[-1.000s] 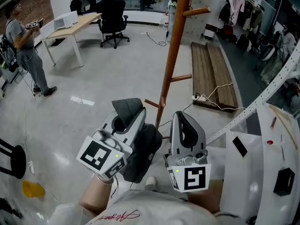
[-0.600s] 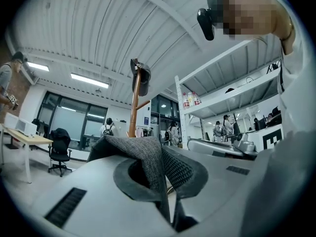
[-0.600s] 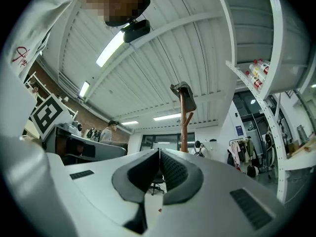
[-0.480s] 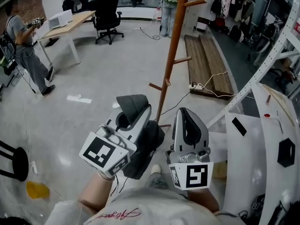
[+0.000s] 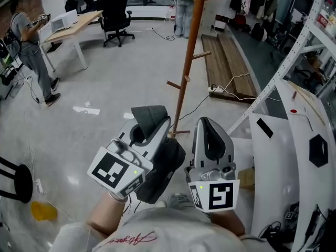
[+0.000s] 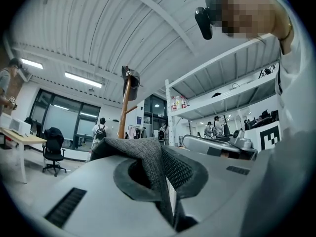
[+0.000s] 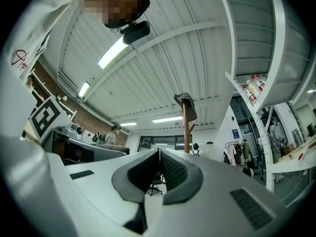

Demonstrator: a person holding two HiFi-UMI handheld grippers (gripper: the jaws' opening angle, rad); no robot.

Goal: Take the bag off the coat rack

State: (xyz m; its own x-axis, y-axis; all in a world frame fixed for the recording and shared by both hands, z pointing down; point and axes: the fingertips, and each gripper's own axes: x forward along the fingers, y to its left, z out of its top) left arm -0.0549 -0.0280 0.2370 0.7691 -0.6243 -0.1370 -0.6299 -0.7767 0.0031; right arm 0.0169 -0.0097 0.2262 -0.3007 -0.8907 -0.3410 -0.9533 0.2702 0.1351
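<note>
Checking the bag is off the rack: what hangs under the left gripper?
A dark grey bag hangs there, its fabric pinched in the shut left gripper, apart from the coat rack. The gripper's body covers much of the bag, so its full shape cannot be seen.

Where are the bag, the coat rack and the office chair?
bag [image 5: 160, 172]: head view, dark body.
coat rack [image 5: 192, 41]: head view, wooden pole.
office chair [image 5: 114, 10]: head view, backrest.

Right gripper [image 7: 159, 154], fingers [image 7: 177, 174] pressed together with nothing between them, aimed up toward the ribbed ceiling [image 7: 197, 58]. Beyond the tips stands the wooden coat rack [image 7: 186, 130], with a dark object [image 7: 186, 105] at its top. A shelf rack [image 7: 254, 90] stands at right.
</note>
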